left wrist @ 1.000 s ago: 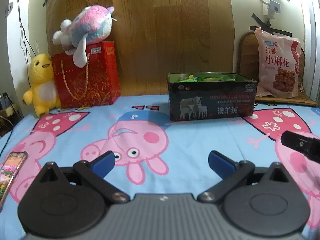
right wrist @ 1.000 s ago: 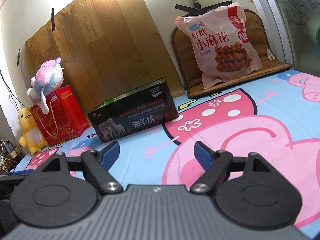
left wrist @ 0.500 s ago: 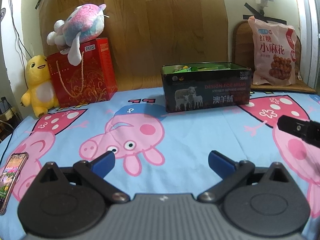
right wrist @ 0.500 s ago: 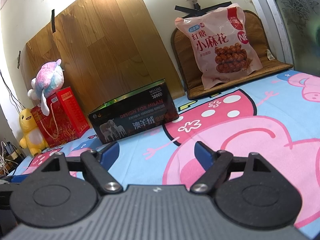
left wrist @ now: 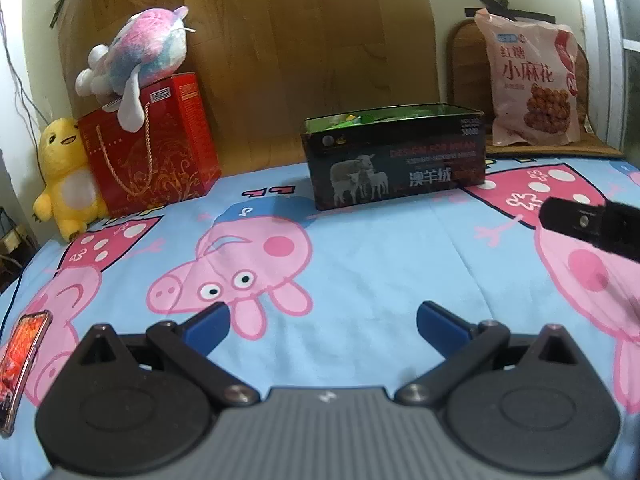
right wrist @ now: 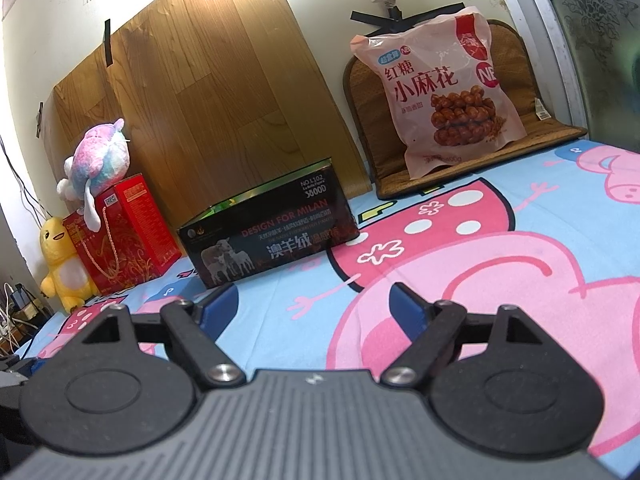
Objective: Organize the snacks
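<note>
A black tin box (left wrist: 394, 160) with sheep printed on its front stands open on the blue cartoon-pig sheet, with green snack packets showing inside. It also shows in the right wrist view (right wrist: 272, 232). A big pink snack bag (left wrist: 532, 84) leans on a brown cushion at the back right, and shows in the right wrist view (right wrist: 444, 92). My left gripper (left wrist: 322, 326) is open and empty, well in front of the box. My right gripper (right wrist: 314, 306) is open and empty, in front of the box and to its right; part of it shows in the left wrist view (left wrist: 592, 226).
A red gift bag (left wrist: 150, 144) with a pink-and-blue plush (left wrist: 136, 54) on top stands at the back left, next to a yellow plush (left wrist: 66, 184). A phone (left wrist: 20, 364) lies at the sheet's left edge. A wood-pattern board (left wrist: 280, 40) leans behind.
The left gripper has drawn back and tilted a little, so the box and bag look smaller and higher. The right gripper has barely moved. Both stay open.
</note>
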Demonstrator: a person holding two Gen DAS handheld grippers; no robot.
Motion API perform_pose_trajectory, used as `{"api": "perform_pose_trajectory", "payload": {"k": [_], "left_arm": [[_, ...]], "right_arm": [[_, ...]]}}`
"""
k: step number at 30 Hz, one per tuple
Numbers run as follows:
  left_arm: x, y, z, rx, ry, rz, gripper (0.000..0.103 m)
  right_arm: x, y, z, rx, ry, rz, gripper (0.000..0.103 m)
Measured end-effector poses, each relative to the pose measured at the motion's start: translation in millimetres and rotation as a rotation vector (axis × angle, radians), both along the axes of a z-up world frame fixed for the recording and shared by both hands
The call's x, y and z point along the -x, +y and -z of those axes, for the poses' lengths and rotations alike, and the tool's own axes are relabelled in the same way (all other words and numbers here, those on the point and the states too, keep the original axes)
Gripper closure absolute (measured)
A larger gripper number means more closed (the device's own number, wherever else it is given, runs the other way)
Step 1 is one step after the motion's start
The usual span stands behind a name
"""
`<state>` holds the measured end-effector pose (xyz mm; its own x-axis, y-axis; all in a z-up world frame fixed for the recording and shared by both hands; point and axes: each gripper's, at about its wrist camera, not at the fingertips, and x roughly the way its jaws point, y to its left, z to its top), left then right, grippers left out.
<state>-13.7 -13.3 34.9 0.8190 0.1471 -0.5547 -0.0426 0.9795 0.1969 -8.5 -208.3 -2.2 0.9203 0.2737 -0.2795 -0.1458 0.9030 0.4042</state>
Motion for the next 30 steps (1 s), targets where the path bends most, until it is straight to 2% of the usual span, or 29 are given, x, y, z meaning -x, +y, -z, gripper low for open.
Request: {"api": "perform_pose_trajectory", "payload": {"k": [30], "left_arm": [[-1.3, -4.5, 4.1, 0.060, 0.105, 0.052, 0.000]], "right_arm": [[-0.4, -0.4, -0.8, -0.002, -0.002, -0.003, 0.018]]}}
